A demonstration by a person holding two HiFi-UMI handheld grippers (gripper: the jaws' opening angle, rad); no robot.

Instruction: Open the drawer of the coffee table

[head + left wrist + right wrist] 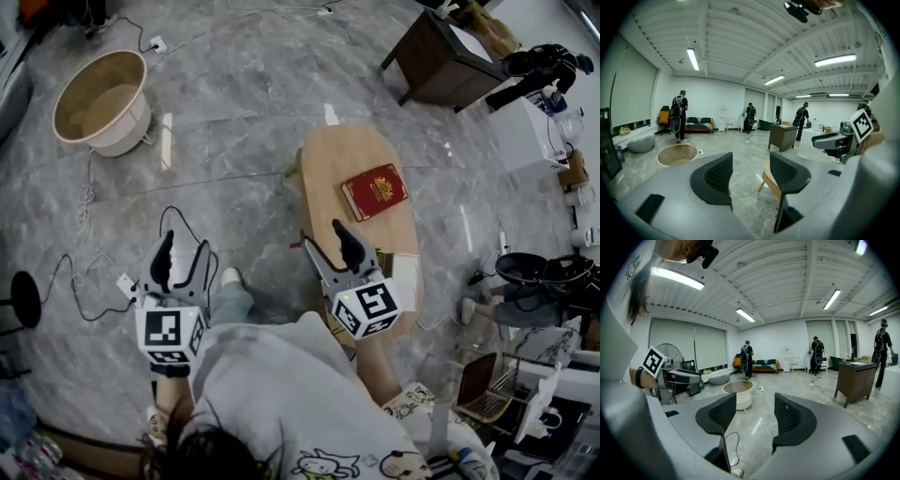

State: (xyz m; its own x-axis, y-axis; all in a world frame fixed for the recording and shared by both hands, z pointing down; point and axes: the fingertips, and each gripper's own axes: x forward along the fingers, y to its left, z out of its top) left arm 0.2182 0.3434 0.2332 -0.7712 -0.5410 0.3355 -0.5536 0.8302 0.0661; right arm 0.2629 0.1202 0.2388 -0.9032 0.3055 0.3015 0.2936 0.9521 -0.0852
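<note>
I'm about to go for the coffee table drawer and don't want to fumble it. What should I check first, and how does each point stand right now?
1. Left gripper empty, jaws apart: ok.
2. Right gripper empty, jaws apart: ok.
3. Drawer handle in sight: cannot tell; no view shows one, though a pale panel at the coffee table's right edge may be the drawer.
4. Red book lying flat, clear of the table's edges: ok.
5. Floor by the feet free: not ok; a cable loops near the shoe.
</note>
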